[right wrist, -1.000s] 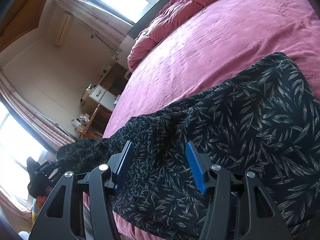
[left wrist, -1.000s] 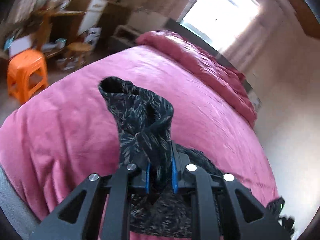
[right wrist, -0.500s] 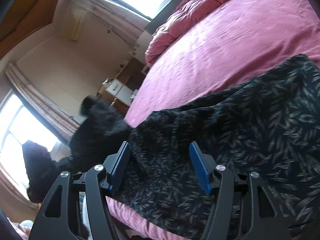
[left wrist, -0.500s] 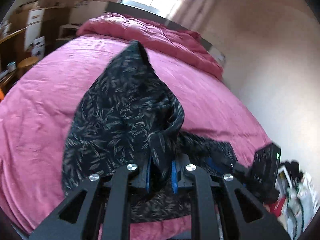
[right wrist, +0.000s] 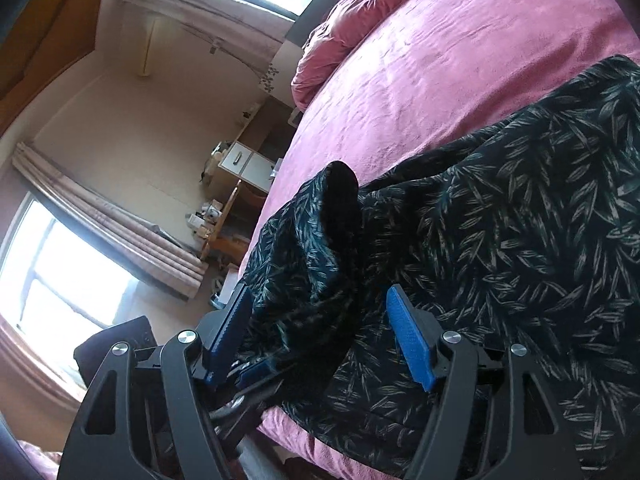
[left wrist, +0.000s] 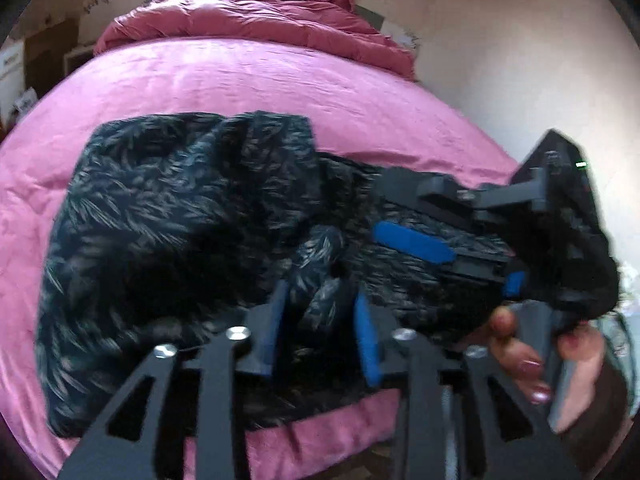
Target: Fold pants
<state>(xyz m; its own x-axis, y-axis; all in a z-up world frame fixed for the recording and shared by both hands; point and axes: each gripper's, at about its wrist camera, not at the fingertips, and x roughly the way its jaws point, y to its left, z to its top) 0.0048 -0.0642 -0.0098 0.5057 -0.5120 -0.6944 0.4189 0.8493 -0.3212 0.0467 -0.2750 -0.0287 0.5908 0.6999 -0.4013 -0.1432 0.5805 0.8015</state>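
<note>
The pants point(left wrist: 180, 216) are black with a pale leaf print and lie folded over on the pink bed point(left wrist: 248, 80). My left gripper point(left wrist: 320, 332) is open, its blue pads parted, with a bunched fold of the fabric lying loose between them. My right gripper point(right wrist: 320, 336) is open over the pants point(right wrist: 520, 240) near the bed's front edge, and a raised hump of fabric stands between its pads. It also shows at the right in the left wrist view point(left wrist: 460, 224), held by a hand point(left wrist: 532, 364). The left gripper's body shows in the right wrist view point(right wrist: 248, 372), low between the fingers.
A rumpled pink duvet point(left wrist: 256, 12) lies at the head of the bed under a window. A wall point(left wrist: 500, 40) runs along the bed's right side. In the right wrist view a desk with clutter point(right wrist: 236, 184) and curtains point(right wrist: 132, 240) stand beyond the bed's left side.
My left gripper has carried the pant leg across and lowered it onto the rest of the pants, then opened its jaws. The right gripper stayed open over the pants.
</note>
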